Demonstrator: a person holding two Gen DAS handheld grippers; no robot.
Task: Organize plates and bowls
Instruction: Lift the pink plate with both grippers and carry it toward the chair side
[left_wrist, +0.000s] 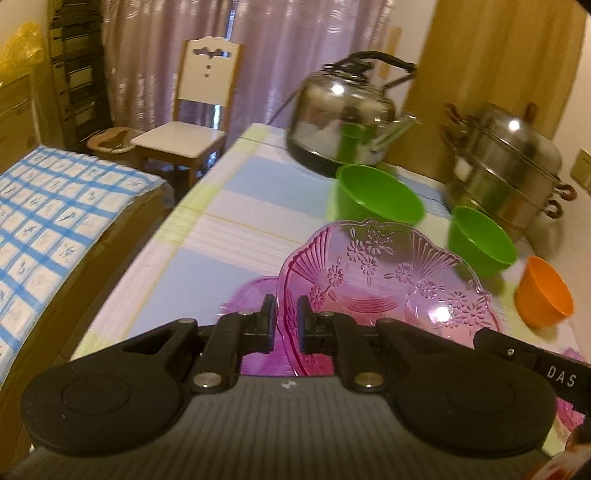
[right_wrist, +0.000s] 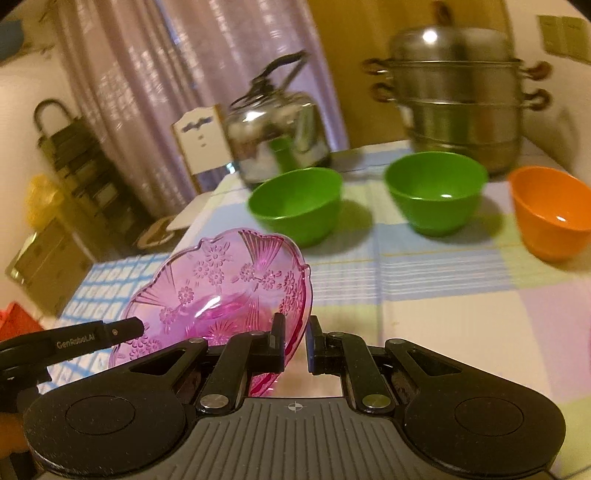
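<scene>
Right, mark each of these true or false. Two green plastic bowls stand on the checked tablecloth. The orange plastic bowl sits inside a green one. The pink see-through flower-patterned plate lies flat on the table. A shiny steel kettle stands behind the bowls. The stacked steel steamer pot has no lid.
1. True: two green plastic bowls stand on the checked tablecloth.
2. False: the orange plastic bowl stands alone, apart from both.
3. False: the pink see-through flower-patterned plate is tilted, its rim between the left gripper fingers.
4. True: the shiny steel kettle is behind them.
5. False: the stacked steel steamer pot wears a domed lid.
</scene>
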